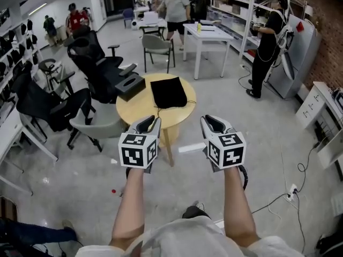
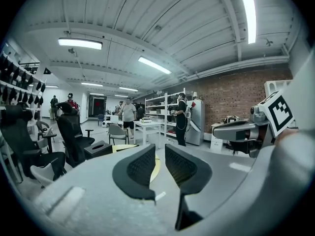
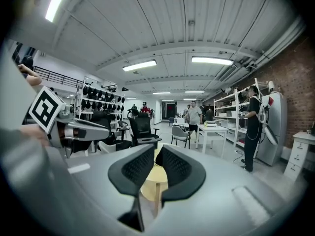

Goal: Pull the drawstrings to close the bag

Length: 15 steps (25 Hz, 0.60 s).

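left claw (image 1: 151, 120): released, small gap, nothing inside | right claw (image 1: 209, 120): released, small gap, nothing inside | bag (image 1: 169, 92): black, lies near far edge of round desk (image 1: 130, 110), apart from both claws

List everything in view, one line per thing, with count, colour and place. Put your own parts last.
drawstring bag: one, black, lying flat on the round table
round table: one, light wood, just ahead of both grippers
box: one, black, at the table's left edge
office chairs: at least two, black, left of the table
chair: one, grey, beyond the table
white table: one, white, far side of the room
shelving: one, white, by the brick wall
people: several, standing far off
left gripper: one, black, jaws apart, empty
right gripper: one, black, jaws apart, empty
forearms: two, bare, bottom of head view
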Each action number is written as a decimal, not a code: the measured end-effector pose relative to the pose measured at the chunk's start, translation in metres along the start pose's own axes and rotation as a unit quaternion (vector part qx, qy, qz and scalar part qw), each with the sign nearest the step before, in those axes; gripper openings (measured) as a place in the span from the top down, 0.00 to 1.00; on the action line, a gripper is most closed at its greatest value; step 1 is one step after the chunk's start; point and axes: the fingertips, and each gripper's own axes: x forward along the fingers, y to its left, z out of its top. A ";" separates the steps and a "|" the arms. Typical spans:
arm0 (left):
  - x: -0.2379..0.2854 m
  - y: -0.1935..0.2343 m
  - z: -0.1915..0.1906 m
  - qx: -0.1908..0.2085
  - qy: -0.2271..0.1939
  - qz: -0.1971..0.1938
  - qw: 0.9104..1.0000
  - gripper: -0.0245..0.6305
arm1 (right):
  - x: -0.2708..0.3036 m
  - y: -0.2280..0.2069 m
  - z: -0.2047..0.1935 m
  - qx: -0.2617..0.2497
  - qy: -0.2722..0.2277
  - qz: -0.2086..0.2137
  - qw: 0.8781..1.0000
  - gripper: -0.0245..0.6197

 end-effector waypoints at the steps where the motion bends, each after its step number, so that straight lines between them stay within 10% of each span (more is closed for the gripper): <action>1: 0.003 0.000 -0.001 0.000 0.001 -0.002 1.000 0.86 | 0.002 -0.002 -0.001 0.001 0.001 -0.001 1.000 0.87; 15: 0.071 0.022 0.008 0.002 0.001 0.015 1.000 0.81 | 0.063 -0.046 0.003 0.006 0.000 0.010 1.000 0.81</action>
